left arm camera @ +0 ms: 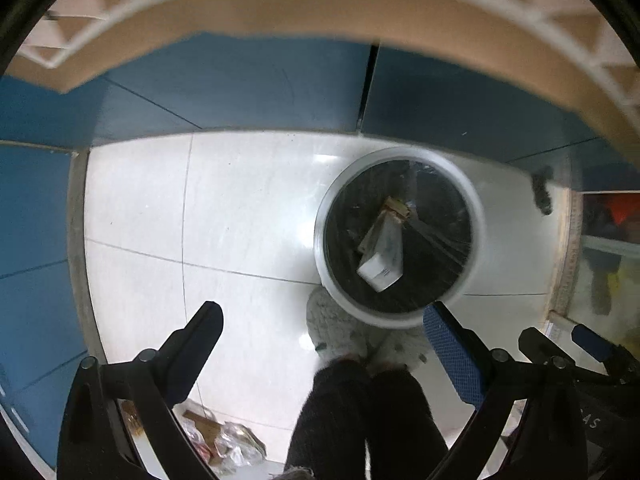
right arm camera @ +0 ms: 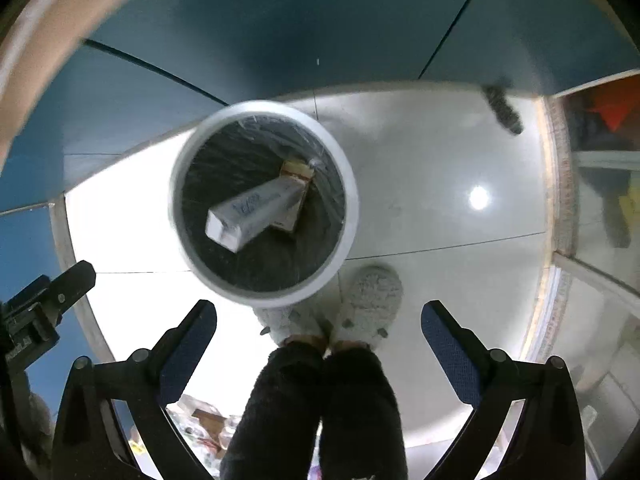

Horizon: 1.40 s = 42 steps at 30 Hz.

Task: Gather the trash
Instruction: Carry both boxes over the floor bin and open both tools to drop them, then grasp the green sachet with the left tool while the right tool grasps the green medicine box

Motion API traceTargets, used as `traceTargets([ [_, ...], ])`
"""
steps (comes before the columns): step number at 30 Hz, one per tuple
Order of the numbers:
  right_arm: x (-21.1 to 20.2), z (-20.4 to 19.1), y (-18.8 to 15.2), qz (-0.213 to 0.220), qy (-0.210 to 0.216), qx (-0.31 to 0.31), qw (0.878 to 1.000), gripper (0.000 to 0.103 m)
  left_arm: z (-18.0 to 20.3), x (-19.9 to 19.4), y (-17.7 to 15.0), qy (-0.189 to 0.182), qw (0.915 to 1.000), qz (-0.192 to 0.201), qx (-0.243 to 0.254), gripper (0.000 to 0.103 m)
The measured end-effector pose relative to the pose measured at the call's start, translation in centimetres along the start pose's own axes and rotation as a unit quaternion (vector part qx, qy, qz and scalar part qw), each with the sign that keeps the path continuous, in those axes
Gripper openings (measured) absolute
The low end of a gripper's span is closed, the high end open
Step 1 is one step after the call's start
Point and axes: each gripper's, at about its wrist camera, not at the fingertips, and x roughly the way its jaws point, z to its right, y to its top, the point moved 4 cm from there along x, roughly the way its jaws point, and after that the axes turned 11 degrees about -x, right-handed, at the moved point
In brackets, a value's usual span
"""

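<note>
Both views look straight down at a glossy white tiled floor (left arm camera: 240, 208) bordered by blue cabinet panels (left arm camera: 248, 80). A round white trash bin lined with a black plastic bag (right arm camera: 264, 202) stands near the cabinet edge of the floor, just ahead of the person's fuzzy grey slippers (right arm camera: 372, 300). Inside it a long white cardboard box (right arm camera: 256, 212) lies tilted on a flat tan carton (right arm camera: 294, 196). The left hand-held gripper (left arm camera: 324, 336) is spread wide with nothing between its fingers; the right hand-held gripper (right arm camera: 320, 330) is likewise wide apart and holds nothing. A heap of crinkled clear wrappers and packets (left arm camera: 224, 444) lies on the floor behind the legs.
</note>
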Motion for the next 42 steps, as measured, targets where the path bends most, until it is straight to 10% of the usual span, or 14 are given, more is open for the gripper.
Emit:
traceTargets([
  [11, -19.3, -3.2, -4.0, 0.062, -0.003, -0.025, 0.998, 0.103, -1.8, -17.7, -3.5, -0.002, 0.9991, 0.042, -0.004, 0.102],
  [25, -38.2, -6.4, -9.2, 0.102, -0.001, -0.070, 0.992, 0.103, -2.8, -31.2, -5.9, -0.045, 0.9961, 0.076, -0.002, 0.102],
  [36, -49.2, -4.0, -5.0, 0.205, 0.059, 0.006, 0.977, 0.103, 1.9, -41.8, 4.2, -0.038, 0.9710, 0.225, 0.071, 0.102],
  [42, -53.6, 1.7, 1.5, 0.250, 0.046, 0.053, 0.966, 0.103, 8.4, -40.6, 12.6, -0.020, 0.9695, 0.215, 0.115, 0.102],
])
